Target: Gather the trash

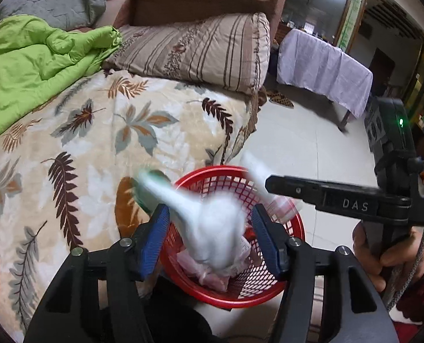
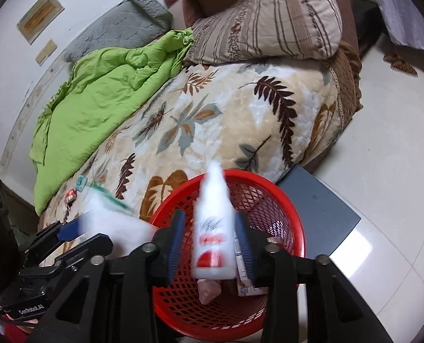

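Note:
A red mesh basket [image 1: 293, 245] [image 2: 269, 183] stands on the floor beside the bed. My left gripper [image 1: 210, 225] is open above it; a blurred white plastic bag [image 1: 212, 225] sits between its blue pads, not gripped, over the basket. My right gripper [image 2: 210, 237] is open above the basket; a blurred white bottle with red print [image 2: 213, 228] sits between its pads, loose. The right gripper also shows in the left wrist view [image 1: 272, 185]. Pink crumpled trash [image 1: 212, 277] [image 2: 209, 291] and a small carton [image 2: 246, 283] lie in the basket. A small wrapper [image 2: 71, 195] lies on the blanket.
The bed has a leaf-print blanket [image 1: 103, 143], a green quilt [image 1: 31, 65], a striped pillow [image 1: 200, 51] and a grey pad [image 1: 49, 3]. A grey board [image 2: 320, 208] lies on the tiled floor beside the basket. A cloth-covered table [image 1: 323, 68] stands farther back.

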A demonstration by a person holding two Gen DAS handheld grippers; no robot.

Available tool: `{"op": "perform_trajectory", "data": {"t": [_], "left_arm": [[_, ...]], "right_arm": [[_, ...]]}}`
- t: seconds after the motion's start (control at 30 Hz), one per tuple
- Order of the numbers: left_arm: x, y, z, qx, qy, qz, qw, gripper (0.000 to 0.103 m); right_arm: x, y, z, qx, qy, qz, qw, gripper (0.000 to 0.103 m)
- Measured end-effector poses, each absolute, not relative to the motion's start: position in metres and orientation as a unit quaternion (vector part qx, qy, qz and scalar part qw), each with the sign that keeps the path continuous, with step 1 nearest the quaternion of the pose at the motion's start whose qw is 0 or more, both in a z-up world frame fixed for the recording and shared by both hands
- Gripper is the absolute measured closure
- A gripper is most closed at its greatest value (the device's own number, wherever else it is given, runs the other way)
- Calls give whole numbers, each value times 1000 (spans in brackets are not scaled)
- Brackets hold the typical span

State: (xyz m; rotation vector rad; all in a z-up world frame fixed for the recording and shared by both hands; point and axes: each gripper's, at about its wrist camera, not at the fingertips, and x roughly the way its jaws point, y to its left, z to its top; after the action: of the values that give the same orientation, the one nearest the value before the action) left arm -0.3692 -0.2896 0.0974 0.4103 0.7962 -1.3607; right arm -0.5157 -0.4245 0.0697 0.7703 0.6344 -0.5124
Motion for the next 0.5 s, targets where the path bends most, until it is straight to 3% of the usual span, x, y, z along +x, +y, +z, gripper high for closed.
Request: {"op": "perform_trajectory", "data": {"t": [0.5], "left_arm": [[-296, -212, 118, 129, 355, -522, 765, 42]], "right_arm": [[-431, -377, 95, 318, 304, -138, 887, 59]]}}
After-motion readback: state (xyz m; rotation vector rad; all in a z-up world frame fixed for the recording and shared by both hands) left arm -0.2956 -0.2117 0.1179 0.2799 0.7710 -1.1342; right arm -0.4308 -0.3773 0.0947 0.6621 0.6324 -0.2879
